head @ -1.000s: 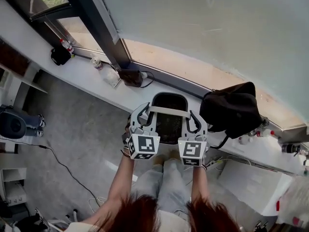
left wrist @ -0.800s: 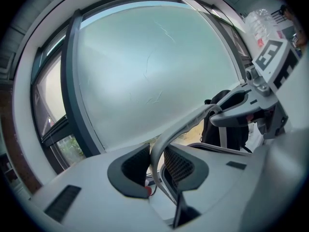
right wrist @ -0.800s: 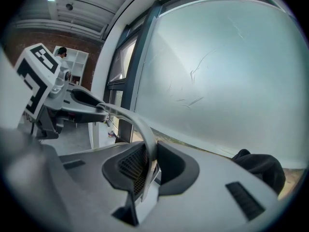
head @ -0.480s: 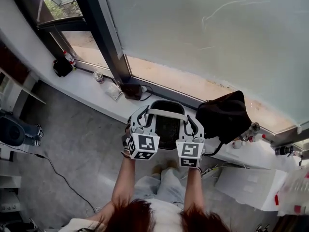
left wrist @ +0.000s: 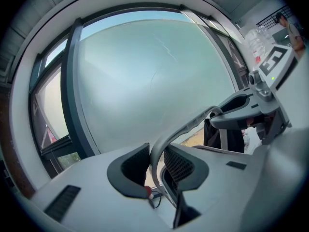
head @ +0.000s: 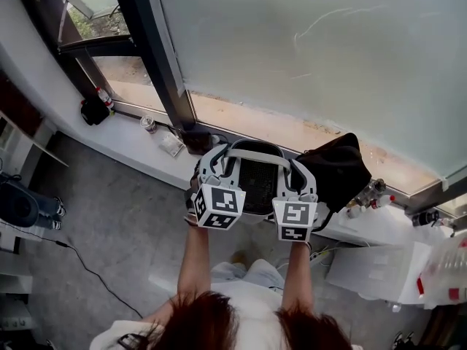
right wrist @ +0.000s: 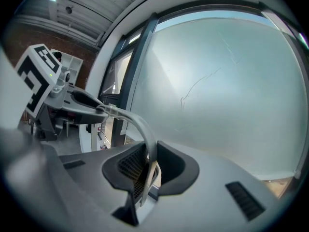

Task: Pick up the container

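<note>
The container (head: 255,187) is a dark mesh basket with a pale grey arched handle (head: 257,156). It hangs in the air in front of me, level with the window sill. My left gripper (head: 212,168) is shut on the handle's left end and my right gripper (head: 298,175) on its right end. In the left gripper view the handle (left wrist: 179,128) runs between the pads of the left gripper (left wrist: 157,166), with mesh behind it. In the right gripper view the handle (right wrist: 139,123) is pinched in the right gripper (right wrist: 147,167).
A black bag (head: 341,172) sits on the white sill (head: 135,141) right beside the container. A can (head: 148,123), a bottle (head: 104,97) and a black pouch (head: 93,110) stand at left. Small bottles (head: 368,194) and a white box (head: 373,272) are at right. A dark window post (head: 149,42) rises behind.
Both grippers have carried the container upward and toward the window, from over the floor to over the sill. The grip on the handle is unchanged.
</note>
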